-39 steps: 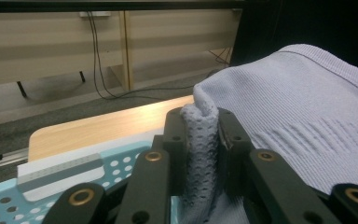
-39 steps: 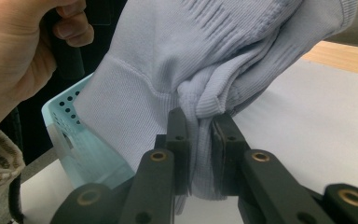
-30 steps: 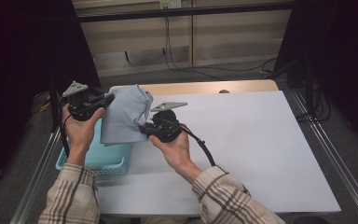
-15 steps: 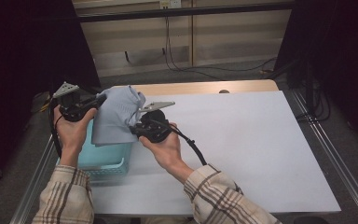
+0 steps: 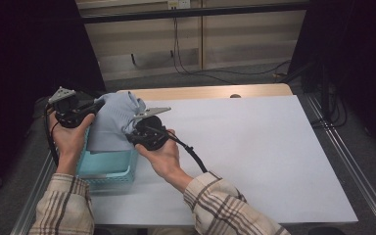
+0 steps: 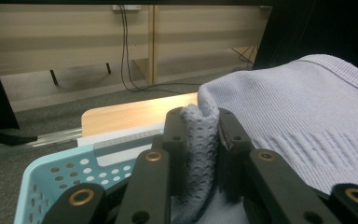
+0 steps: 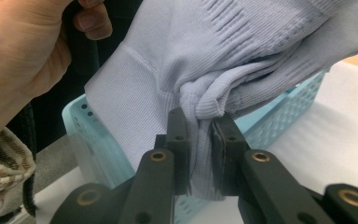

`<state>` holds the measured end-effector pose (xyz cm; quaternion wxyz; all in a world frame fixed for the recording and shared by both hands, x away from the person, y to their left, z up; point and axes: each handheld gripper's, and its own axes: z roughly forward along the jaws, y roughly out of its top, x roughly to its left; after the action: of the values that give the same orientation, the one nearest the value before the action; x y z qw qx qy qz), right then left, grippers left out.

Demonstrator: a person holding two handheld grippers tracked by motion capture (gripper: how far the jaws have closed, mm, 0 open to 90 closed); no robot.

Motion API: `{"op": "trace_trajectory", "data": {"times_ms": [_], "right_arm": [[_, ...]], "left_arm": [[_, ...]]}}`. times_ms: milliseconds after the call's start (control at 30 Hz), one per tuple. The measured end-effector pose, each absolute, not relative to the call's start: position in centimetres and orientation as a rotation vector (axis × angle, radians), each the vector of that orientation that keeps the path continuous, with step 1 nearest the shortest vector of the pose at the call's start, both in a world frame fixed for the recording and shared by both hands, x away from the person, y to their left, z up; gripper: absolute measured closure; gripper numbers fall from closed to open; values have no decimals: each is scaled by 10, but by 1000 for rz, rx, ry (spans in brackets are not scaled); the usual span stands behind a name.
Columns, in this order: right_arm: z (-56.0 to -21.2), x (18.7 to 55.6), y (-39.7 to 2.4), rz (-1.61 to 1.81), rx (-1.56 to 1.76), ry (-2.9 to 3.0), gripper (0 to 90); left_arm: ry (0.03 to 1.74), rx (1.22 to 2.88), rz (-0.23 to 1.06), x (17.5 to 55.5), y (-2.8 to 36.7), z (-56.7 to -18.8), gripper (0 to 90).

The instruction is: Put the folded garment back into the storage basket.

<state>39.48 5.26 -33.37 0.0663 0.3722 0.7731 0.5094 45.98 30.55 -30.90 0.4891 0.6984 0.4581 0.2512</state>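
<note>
While the cloth [image 5: 113, 122] hangs over the basket [image 5: 108, 169], both tools pinch it. Landmark: basket, at the worktop's [image 5: 254, 147] left edge.

Left tool [image 5: 95, 106]: above the basket's far left corner, held in the left hand [image 5: 71, 137]. In the left gripper view its jaws are pressed together on a bunched, mesh-knit edge of the cloth [image 6: 307, 126]; the basket rim [image 6: 51, 172] lies below and left of them.

Cloth: pale grey-blue ribbed knit, stretched between the tools above the basket, lower edge dropping toward the basket's inside. Whether it touches the basket floor I cannot tell.

Right tool [image 5: 129, 138]: above the basket's right wall, held in the right hand [image 5: 164, 156]. In the right gripper view its jaws pinch a gathered fold of the cloth [image 7: 242, 56], with the basket [image 7: 279, 107] behind it.
</note>
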Motion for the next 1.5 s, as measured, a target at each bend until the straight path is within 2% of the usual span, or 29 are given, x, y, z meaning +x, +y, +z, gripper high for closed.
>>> {"op": "trace_trajectory", "data": {"times_ms": [1500], "right_arm": [[-359, 409, 100, 1460, 1158, 2410, 798]], "left_arm": [[1233, 1769, 604, 468, 342, -339, 767]]}}
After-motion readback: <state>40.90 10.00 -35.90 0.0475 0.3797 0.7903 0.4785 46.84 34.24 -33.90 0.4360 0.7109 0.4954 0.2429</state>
